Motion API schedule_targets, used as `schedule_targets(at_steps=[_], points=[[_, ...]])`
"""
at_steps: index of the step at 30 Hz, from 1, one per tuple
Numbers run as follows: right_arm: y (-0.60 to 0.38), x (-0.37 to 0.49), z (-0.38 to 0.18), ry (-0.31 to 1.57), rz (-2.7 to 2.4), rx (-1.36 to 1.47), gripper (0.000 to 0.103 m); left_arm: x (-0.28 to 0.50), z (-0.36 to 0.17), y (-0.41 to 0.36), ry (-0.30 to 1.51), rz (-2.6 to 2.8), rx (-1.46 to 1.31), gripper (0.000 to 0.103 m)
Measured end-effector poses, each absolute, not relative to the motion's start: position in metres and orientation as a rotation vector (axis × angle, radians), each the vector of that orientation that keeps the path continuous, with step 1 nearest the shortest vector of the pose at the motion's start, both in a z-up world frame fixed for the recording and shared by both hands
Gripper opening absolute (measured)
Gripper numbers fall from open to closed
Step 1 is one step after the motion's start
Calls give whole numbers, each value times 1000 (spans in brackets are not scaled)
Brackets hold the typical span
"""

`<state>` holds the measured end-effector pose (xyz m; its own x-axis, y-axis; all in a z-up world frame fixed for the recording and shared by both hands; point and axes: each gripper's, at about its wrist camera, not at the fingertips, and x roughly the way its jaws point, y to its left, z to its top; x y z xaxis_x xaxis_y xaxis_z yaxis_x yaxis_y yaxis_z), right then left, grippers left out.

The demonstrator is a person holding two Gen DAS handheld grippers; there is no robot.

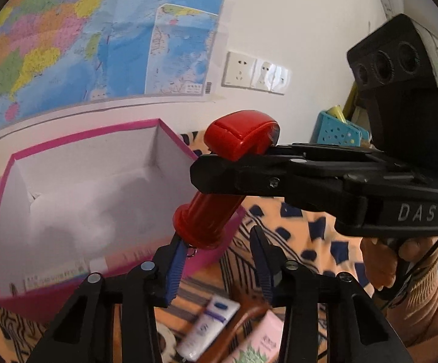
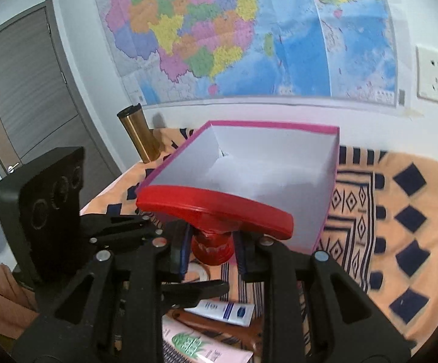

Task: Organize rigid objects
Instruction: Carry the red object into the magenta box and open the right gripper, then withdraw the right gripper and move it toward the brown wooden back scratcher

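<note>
A red stamp-shaped object point(image 1: 219, 181), broad cap above a round handle, hangs at centre frame in the left wrist view, over the near right corner of an open pink box point(image 1: 4, 205) with a white interior. The right gripper point(image 2: 211, 249) has its jaws pressed on the neck of the handle. The left gripper point(image 1: 219, 260), low in its own view, has jaws set narrowly apart and holds nothing; its left pad sits just beside the handle's flared end. A white tube point(image 2: 228, 311) and a pink tube point(image 2: 206, 349) lie on the orange patterned cloth point(image 2: 400, 211) at lower centre.
</note>
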<state>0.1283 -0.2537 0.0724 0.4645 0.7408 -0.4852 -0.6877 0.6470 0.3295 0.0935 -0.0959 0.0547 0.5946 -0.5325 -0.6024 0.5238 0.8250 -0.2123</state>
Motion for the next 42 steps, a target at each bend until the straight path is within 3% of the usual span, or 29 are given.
schedule_targets(at_steps=[5, 19, 24, 28, 42], points=[[-249, 158, 77, 667, 867, 73, 26, 128, 54, -90, 748, -618, -65, 35], [-227, 232, 34, 900, 770, 23, 27, 174, 10, -98, 915, -561, -50, 35], [-218, 254, 16, 991, 657, -21, 38, 172, 13, -94, 897, -547, -53, 35], [-219, 250, 23, 960, 627, -36, 53, 165, 17, -88, 868, -519, -43, 35], [-278, 141, 48, 712, 843, 80, 53, 83, 42, -56, 692, -530, -5, 49]])
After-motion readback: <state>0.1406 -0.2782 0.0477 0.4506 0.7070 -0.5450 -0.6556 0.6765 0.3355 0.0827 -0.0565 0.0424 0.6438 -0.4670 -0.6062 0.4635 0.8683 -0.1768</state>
